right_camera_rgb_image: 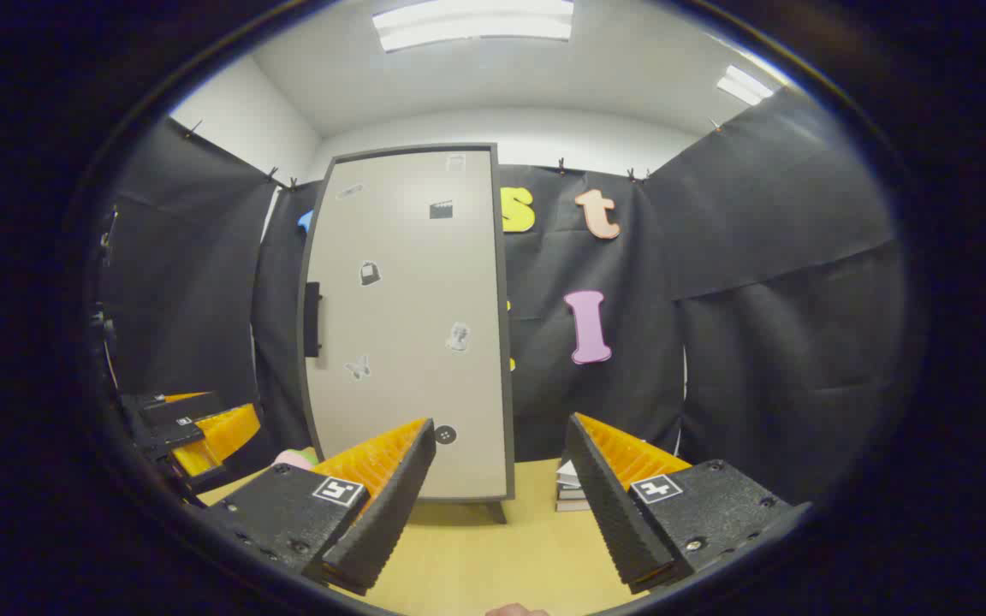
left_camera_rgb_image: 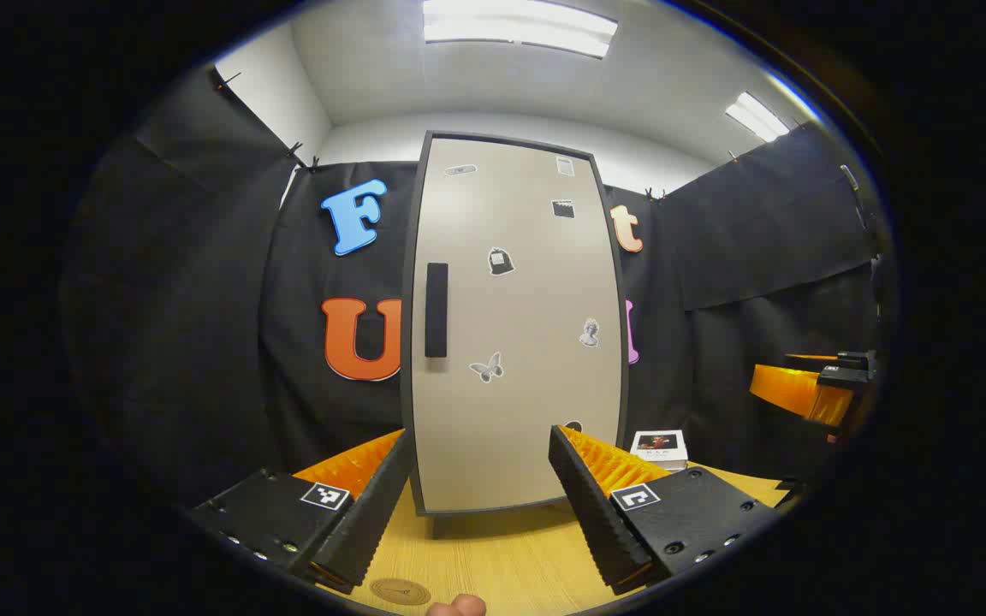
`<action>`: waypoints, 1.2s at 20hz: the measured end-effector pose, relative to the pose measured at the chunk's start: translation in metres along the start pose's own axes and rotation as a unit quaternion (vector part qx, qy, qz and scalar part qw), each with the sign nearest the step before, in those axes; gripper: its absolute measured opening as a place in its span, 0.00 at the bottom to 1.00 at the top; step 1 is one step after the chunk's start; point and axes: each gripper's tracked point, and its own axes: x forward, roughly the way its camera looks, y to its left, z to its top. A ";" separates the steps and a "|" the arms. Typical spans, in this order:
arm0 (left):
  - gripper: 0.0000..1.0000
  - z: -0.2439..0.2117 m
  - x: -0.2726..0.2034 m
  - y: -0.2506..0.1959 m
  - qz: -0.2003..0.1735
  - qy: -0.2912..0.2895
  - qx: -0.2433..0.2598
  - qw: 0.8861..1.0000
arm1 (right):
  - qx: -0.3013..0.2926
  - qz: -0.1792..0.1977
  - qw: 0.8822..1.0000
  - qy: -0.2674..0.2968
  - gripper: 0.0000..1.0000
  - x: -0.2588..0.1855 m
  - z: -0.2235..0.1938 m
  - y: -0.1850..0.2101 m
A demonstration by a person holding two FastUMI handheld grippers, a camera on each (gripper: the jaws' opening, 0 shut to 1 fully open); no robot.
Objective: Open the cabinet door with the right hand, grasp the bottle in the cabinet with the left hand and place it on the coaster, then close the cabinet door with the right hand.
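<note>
Closed cabinet door (left_camera_rgb_image: 514, 325) (both tools agape)

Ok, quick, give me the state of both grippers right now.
Left gripper: open, holding nothing, facing the closed cabinet door.
Right gripper: open, holding nothing, not yet at the door handle.

— What do we carry? Our left gripper (left_camera_rgb_image: 480, 505) has blocky, matte, grainy-textured housings, each bearing a square black-and-white marker.

— And our right gripper (right_camera_rgb_image: 497, 500)? The same: ribbed inner finger faces, small round screws along the housings' edges.
</note>
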 end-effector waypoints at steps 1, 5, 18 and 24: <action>0.95 0.000 -0.001 -0.004 -0.004 0.001 -0.006 1.000 | -0.009 -0.007 1.000 0.000 0.98 -0.003 0.000 -0.006; 0.95 -0.004 -0.002 -0.008 -0.006 0.008 -0.004 1.000 | -0.009 -0.009 1.000 0.004 0.98 -0.006 -0.007 -0.009; 0.95 -0.003 -0.004 -0.001 0.026 0.008 0.007 1.000 | 0.000 0.042 0.999 0.011 0.99 0.005 -0.017 0.010; 0.95 -0.002 -0.005 0.002 0.032 0.007 0.008 0.999 | 0.003 0.057 0.998 0.016 0.98 0.008 -0.019 0.019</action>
